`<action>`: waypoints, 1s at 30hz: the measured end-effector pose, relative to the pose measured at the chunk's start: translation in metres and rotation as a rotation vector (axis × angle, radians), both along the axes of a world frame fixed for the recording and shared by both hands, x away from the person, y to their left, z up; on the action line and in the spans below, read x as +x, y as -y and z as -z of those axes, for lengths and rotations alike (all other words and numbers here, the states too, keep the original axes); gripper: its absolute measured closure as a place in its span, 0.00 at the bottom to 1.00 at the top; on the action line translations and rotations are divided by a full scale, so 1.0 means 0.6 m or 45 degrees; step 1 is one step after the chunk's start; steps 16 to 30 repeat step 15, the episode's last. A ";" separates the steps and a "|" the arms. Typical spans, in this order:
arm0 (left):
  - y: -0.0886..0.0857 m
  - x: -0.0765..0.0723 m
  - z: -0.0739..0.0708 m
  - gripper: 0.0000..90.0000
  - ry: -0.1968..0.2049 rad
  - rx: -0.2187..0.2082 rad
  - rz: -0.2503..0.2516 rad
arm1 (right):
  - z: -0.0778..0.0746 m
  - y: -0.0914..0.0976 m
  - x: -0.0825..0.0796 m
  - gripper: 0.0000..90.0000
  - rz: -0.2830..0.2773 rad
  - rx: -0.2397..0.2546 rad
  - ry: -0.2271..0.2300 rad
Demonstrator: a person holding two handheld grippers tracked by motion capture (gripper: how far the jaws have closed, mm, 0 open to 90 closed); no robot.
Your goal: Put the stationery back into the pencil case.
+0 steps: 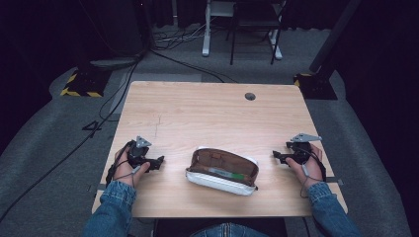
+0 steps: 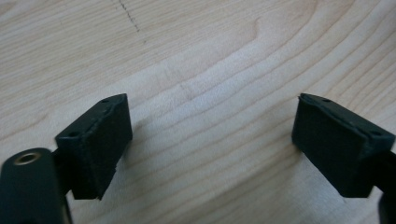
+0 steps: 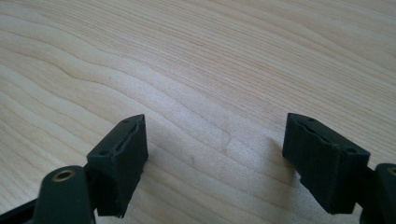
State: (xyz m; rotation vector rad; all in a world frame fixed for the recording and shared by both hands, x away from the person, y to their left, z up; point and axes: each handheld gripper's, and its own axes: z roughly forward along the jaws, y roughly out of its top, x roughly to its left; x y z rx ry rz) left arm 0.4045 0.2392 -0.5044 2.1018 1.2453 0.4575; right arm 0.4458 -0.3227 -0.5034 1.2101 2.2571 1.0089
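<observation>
Both my grippers, left and right, rest with fingers apart, holding nothing; the pencil case near the table's front edge lies untouched.

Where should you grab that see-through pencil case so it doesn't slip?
Probably by an end of the pencil case. It lies flat and long between the left gripper and the right gripper, both open and empty. Its white edge looks thin enough to pinch, so come in low from the side, perhaps the right end nearest the right gripper.
</observation>
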 end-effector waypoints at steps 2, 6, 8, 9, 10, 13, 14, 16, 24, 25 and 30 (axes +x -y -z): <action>0.000 0.001 0.000 0.10 0.004 0.003 0.000 | 0.000 0.000 -0.001 0.25 0.001 0.002 -0.001; 0.000 0.002 0.000 0.09 0.000 0.004 0.005 | 0.000 0.000 -0.001 0.25 0.000 0.003 -0.001; 0.000 0.002 0.000 0.09 -0.001 0.004 0.006 | 0.000 0.000 -0.001 0.25 -0.001 0.002 0.000; 0.000 0.002 0.000 0.09 -0.002 0.007 0.008 | 0.000 0.000 -0.001 0.25 0.000 0.003 -0.001; 0.000 0.002 0.000 0.09 -0.001 0.006 0.008 | 0.000 0.000 -0.001 0.25 0.000 0.003 -0.001; 0.000 0.002 0.000 0.09 -0.001 0.006 0.008 | 0.000 0.000 -0.001 0.25 0.000 0.002 -0.001; 0.000 0.002 0.000 0.09 -0.007 0.005 0.007 | 0.000 0.000 -0.001 0.25 -0.001 0.001 0.000; 0.000 0.002 0.000 0.09 -0.007 0.005 0.007 | 0.000 0.000 -0.001 0.25 -0.001 0.001 0.000; 0.000 0.002 0.000 0.09 -0.007 0.005 0.007 | 0.000 0.000 -0.001 0.25 -0.001 0.001 0.000; 0.000 0.002 0.000 0.09 -0.007 0.005 0.007 | 0.000 0.000 -0.001 0.25 -0.001 0.001 0.000; 0.000 0.002 0.000 0.09 -0.007 0.005 0.007 | 0.000 0.000 -0.001 0.25 -0.001 0.001 0.000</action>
